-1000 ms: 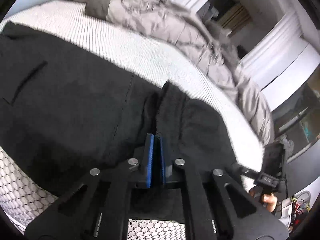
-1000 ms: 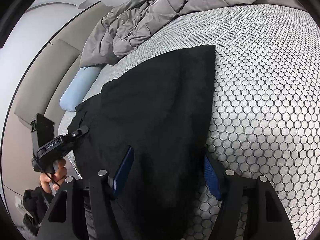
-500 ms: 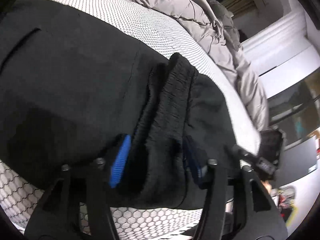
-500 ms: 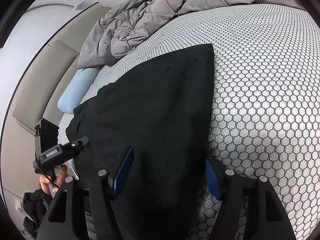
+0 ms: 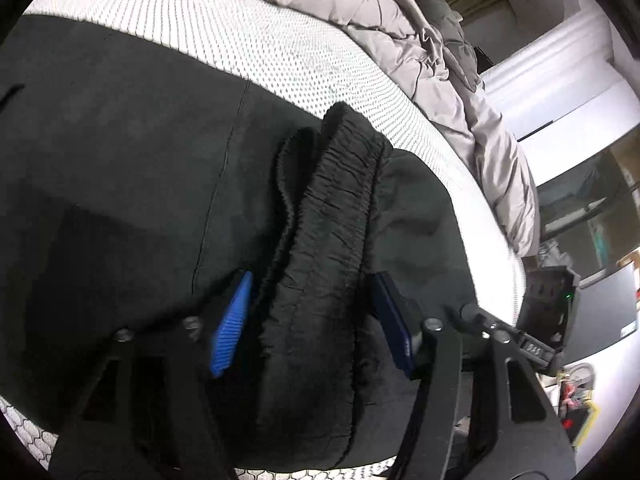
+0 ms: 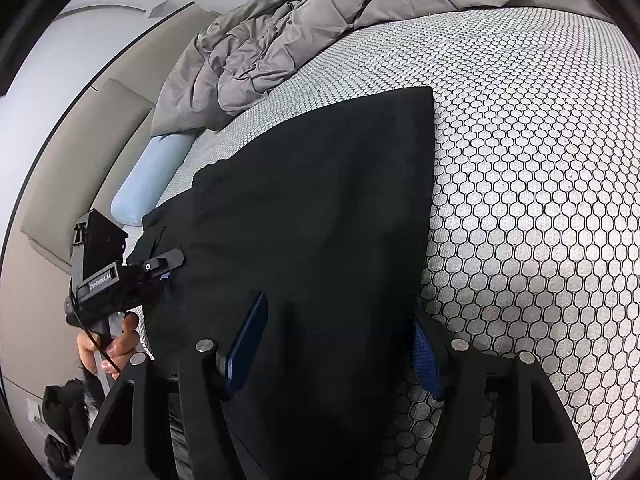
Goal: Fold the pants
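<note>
One pair of black pants [image 6: 320, 208] is lying spread across the honeycomb-patterned mattress [image 6: 540, 200], folded lengthwise as far as I can judge, one straight edge running up to a sharp corner; it is lying flat, I think, so that the next fold can be made cleanly. The left gripper [image 5: 310, 320] is standing with its two blue pads wide apart, the bunched elastic waistband [image 5: 332, 216] sitting loose between them and clamped by neither; the ridge is probably standing up because the cloth is gathered there. The right gripper [image 6: 340, 348] is likewise spread wide, straddling the leg end of the cloth and gripping nothing. Two grippers, then, four blue pads; one grey duvet [image 6: 304, 28] is lying heaped at the far side, out of the way, and one pale blue pillow [image 6: 152, 176] beside it.
</note>
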Available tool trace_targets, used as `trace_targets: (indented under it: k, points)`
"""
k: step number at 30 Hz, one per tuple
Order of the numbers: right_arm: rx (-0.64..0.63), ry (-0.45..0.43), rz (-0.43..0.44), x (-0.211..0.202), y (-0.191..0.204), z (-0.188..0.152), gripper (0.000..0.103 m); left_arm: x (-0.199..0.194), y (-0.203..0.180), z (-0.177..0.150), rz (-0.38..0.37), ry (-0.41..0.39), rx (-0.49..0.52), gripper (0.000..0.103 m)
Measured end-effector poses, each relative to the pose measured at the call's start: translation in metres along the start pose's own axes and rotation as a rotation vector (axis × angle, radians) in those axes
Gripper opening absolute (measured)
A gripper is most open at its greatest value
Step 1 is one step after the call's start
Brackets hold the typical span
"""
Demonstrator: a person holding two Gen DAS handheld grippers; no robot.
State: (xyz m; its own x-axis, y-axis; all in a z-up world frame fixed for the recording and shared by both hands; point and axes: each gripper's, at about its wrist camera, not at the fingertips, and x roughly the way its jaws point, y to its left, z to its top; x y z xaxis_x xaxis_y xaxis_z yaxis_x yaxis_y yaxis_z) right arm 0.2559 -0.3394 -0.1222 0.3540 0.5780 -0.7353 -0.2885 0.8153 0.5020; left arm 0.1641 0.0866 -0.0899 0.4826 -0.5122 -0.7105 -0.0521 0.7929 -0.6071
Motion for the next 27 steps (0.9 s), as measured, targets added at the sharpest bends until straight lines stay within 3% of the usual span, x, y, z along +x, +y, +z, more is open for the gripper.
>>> trace_targets:
  k: [1, 3, 6, 12, 13, 14, 15, 16, 17, 21, 27]
  points:
    - [0.0, 0.0, 0.001, 0.0, 0.0, 0.0, 0.068, -0.003, 0.0, -0.001, 0.005, -0.022, -0.002, 0.037]
    - [0.0, 0.0, 0.002, 0.0, -0.001, 0.0, 0.068, -0.015, -0.001, -0.002, 0.027, -0.086, 0.009, 0.013]
    - [-0.001, -0.001, -0.001, 0.0, -0.002, 0.0, 0.068, -0.029, -0.005, -0.002, 0.019, -0.146, 0.018, 0.007]
    - [-0.001, -0.013, -0.014, 0.001, 0.003, 0.002, 0.068, -0.052, 0.01, 0.001, 0.068, -0.217, -0.032, 0.006]
    - [-0.002, -0.015, -0.015, 0.0, 0.003, 0.002, 0.068, -0.051, 0.011, 0.002, 0.143, -0.22, -0.02, 0.007]
    - [-0.004, -0.017, -0.017, -0.001, 0.003, 0.002, 0.068, -0.046, 0.012, 0.002, 0.215, -0.202, -0.007, 0.016]
    - [-0.007, -0.016, -0.021, -0.001, 0.003, 0.001, 0.068, -0.041, 0.013, 0.001, 0.255, -0.179, 0.007, 0.024]
    - [-0.013, -0.013, -0.03, -0.001, 0.002, 0.001, 0.068, -0.036, 0.013, 0.001, 0.282, -0.161, 0.014, 0.026]
    - [-0.015, -0.011, -0.035, -0.003, 0.001, 0.0, 0.068, -0.037, 0.012, 0.0, 0.292, -0.164, 0.019, 0.027]
    - [-0.014, -0.012, -0.017, -0.02, -0.006, -0.011, 0.068, -0.051, -0.001, -0.004, 0.327, -0.204, 0.024, 0.05]
    - [-0.013, -0.027, 0.121, -0.046, -0.006, -0.058, 0.068, -0.075, -0.03, -0.014, 0.315, -0.315, 0.058, 0.058]
